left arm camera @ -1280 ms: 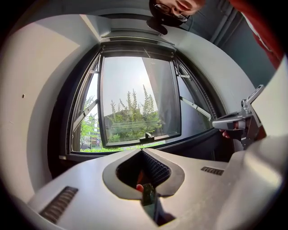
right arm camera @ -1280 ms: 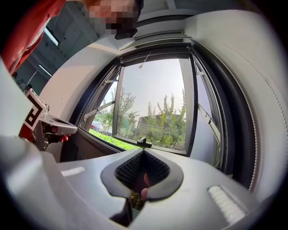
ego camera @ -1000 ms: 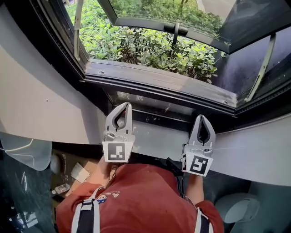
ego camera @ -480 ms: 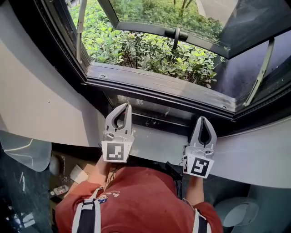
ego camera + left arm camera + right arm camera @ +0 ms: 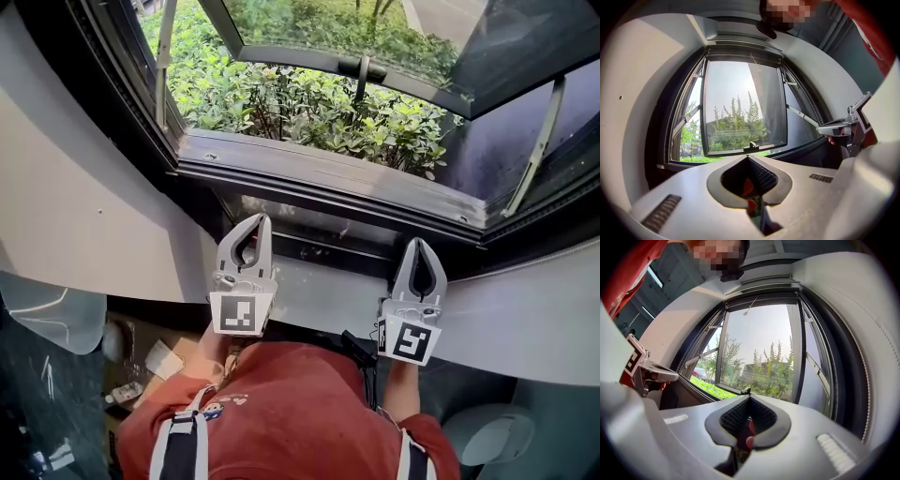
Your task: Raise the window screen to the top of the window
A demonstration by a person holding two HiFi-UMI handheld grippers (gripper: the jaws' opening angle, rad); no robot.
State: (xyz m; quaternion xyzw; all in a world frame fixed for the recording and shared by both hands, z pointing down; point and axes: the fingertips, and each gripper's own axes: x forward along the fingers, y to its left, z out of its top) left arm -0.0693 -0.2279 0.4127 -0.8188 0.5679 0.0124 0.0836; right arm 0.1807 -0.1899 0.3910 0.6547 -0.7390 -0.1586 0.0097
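Noted left claw (image 5: 747,156) pressed together, tips meeting, nothing pinched; only the hollow behind the tips left free. Same for right claw (image 5: 749,397): pressed together, pinching nothing. Held side by side and apart over the white sill (image 5: 323,292), both pointing at the foot of the window, neither touching it.

Window screen (image 5: 323,247): taken to be the dark rail low along the foot of the window frame (image 5: 328,173), just ahead of the claw tips and spanning the gap between them. Mesh itself not made out. Not gripped by either claw.

Beyond the frame, glass sash (image 5: 309,58) swung outward, with green shrubs (image 5: 300,103) below it.

Containers: what looks like a small bottle (image 5: 125,391) on the floor at lower left, too small to read any contents.

Red shirt (image 5: 281,403) of the person at bottom of head view.
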